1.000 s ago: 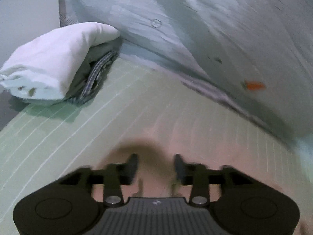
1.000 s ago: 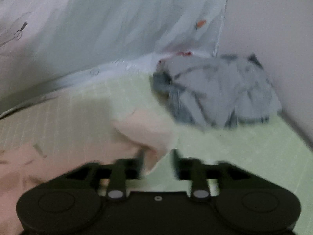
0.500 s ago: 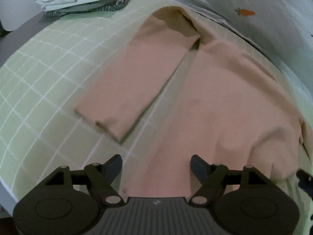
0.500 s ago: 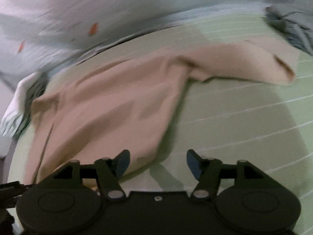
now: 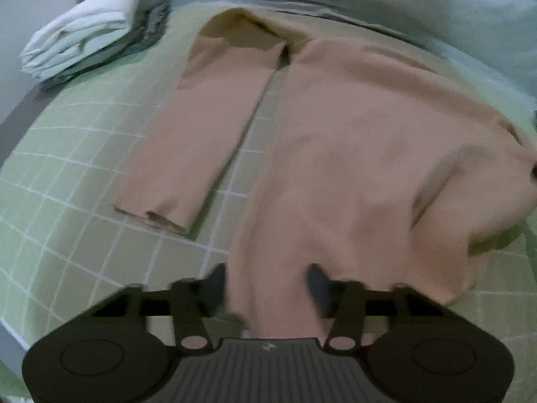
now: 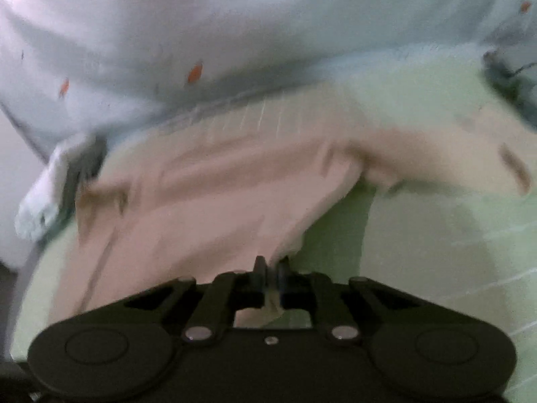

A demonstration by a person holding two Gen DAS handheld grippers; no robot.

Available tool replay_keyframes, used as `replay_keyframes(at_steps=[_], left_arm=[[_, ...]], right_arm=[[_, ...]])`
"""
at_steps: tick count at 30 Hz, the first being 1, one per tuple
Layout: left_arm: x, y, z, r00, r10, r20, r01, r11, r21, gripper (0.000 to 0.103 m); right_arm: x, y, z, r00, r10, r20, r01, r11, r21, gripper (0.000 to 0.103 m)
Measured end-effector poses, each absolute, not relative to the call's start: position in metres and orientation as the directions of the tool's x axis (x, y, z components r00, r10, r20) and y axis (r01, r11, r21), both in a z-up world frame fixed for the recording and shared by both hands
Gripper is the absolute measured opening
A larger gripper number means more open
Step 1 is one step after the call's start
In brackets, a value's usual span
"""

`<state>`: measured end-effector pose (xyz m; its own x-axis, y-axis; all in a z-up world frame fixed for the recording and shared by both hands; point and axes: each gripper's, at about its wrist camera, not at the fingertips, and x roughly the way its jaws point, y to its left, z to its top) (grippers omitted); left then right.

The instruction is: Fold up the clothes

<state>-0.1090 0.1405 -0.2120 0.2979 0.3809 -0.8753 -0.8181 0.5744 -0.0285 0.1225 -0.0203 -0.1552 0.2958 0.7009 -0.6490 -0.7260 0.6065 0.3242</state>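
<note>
Right wrist view is showing the right gripper (image 6: 270, 273), apart half a second ago, now pinching the hem of the top (image 6: 214, 201) lying on the bed (image 6: 436, 235), while the left gripper (image 5: 266, 285) is narrowing, still apart, ready for folding.

A peach-coloured long-sleeved top (image 5: 352, 154) lies spread front-down or front-up, which cannot be told, on a green checked bed sheet. One sleeve (image 5: 201, 127) stretches out straight and flat just beside the body, with a narrow strip of sheet showing between them, its cuff pointing toward the near edge. From the right wrist view the top (image 6: 214, 201) is blurred, its far side rumpled and its near hem corner lifted off the sheet.
</note>
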Motion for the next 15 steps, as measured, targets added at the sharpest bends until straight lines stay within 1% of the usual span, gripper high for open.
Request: replay_keyframes(at_steps=[1, 2, 4, 6, 7, 8, 9, 10, 12, 14, 15], left_arm=[[-0.11, 0.141, -0.212, 0.303, 0.378, -0.875, -0.815, 0.578, -0.033, 0.035], [-0.11, 0.141, -0.212, 0.304, 0.377, -0.875, -0.816, 0.577, -0.035, 0.035], [-0.11, 0.142, -0.212, 0.305, 0.376, -0.875, -0.818, 0.575, -0.038, 0.035], [-0.111, 0.143, -0.212, 0.307, 0.375, -0.875, -0.819, 0.572, -0.042, 0.036], [-0.111, 0.144, -0.211, 0.307, 0.375, -0.875, -0.82, 0.571, -0.043, 0.036], [-0.112, 0.144, -0.211, 0.305, 0.373, -0.876, -0.821, 0.57, -0.043, 0.037], [-0.112, 0.144, -0.211, 0.304, 0.37, -0.878, -0.821, 0.57, -0.044, 0.038], [-0.113, 0.144, -0.21, 0.305, 0.365, -0.88, -0.82, 0.57, -0.048, 0.041], [-0.115, 0.142, -0.211, 0.315, 0.35, -0.882, -0.814, 0.577, -0.062, 0.053], [-0.113, 0.137, -0.213, 0.328, 0.327, -0.886, -0.793, 0.606, -0.069, 0.079], [-0.11, 0.134, -0.214, 0.322, 0.324, -0.889, -0.781, 0.622, -0.056, 0.082]], right_arm=[[0.123, -0.024, -0.14, 0.324, 0.708, -0.627, -0.732, 0.608, 0.308, 0.007], [0.123, -0.025, -0.125, 0.353, 0.717, -0.601, -0.741, 0.607, 0.287, 0.007], [0.128, -0.024, -0.109, 0.372, 0.736, -0.566, -0.745, 0.601, 0.291, 0.009], [0.136, -0.018, -0.114, 0.329, 0.765, -0.554, -0.744, 0.571, 0.347, 0.02], [0.139, -0.015, -0.117, 0.32, 0.764, -0.559, -0.741, 0.57, 0.354, 0.039], [0.138, -0.012, -0.123, 0.344, 0.73, -0.591, -0.736, 0.6, 0.314, 0.046], [0.137, -0.011, -0.129, 0.367, 0.698, -0.615, -0.73, 0.626, 0.275, 0.046], [0.135, -0.016, -0.134, 0.385, 0.678, -0.626, -0.722, 0.644, 0.254, 0.046], [0.135, -0.032, -0.147, 0.396, 0.649, -0.65, -0.688, 0.678, 0.258, 0.049], [0.136, -0.047, -0.162, 0.399, 0.612, -0.683, -0.658, 0.71, 0.252, 0.058], [0.136, -0.051, -0.17, 0.394, 0.594, -0.701, -0.66, 0.714, 0.234, 0.058]])
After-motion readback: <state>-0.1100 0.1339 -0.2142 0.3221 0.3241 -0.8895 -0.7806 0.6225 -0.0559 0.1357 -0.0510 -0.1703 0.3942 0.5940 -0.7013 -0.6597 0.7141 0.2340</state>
